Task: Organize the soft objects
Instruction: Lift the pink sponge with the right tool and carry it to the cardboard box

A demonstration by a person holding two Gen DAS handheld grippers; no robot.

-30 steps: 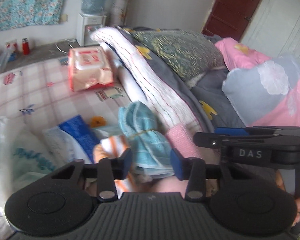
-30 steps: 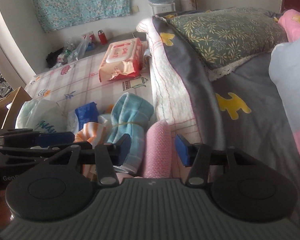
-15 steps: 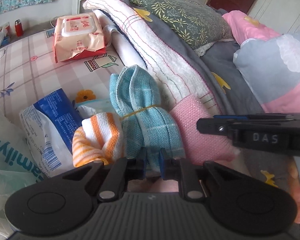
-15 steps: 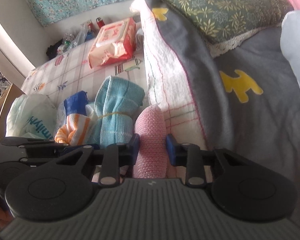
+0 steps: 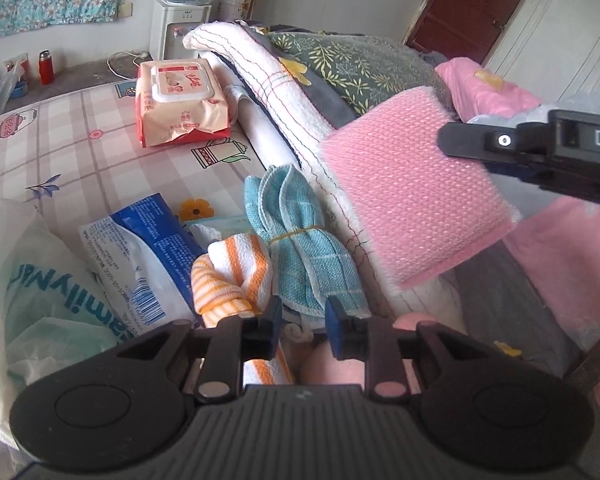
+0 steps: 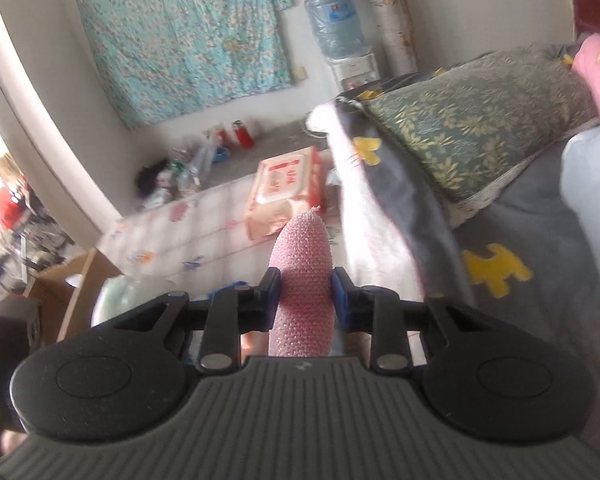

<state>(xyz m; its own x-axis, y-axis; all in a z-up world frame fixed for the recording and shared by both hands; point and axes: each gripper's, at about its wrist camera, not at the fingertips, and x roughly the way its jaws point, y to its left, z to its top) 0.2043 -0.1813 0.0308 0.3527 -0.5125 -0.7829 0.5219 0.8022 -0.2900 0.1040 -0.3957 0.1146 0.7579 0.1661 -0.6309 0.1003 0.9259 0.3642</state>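
- The right claw (image 6: pixel 305 295) is squeezed shut on a pink bumpy cloth (image 6: pixel 303 276). It holds the cloth up in the air, above the bed (image 6: pixel 512 240).
- From the left camera, the same pink cloth (image 5: pixel 412 196) hangs on the right side, up off the bed.
- The left claw (image 5: pixel 302 322) is open a little and holds nothing.
- The left claw's tips sit just at the near end of a blue towel bundle (image 5: pixel 300 240) with a thin band around it.
- An orange striped cloth (image 5: pixel 236 276) lies touching the blue bundle, on its left.
- A blue and white pack (image 5: pixel 140 252) lies left of the striped cloth.
- A pack of wipes (image 5: pixel 180 104) lies farther away on the checked sheet (image 5: pixel 60 148).
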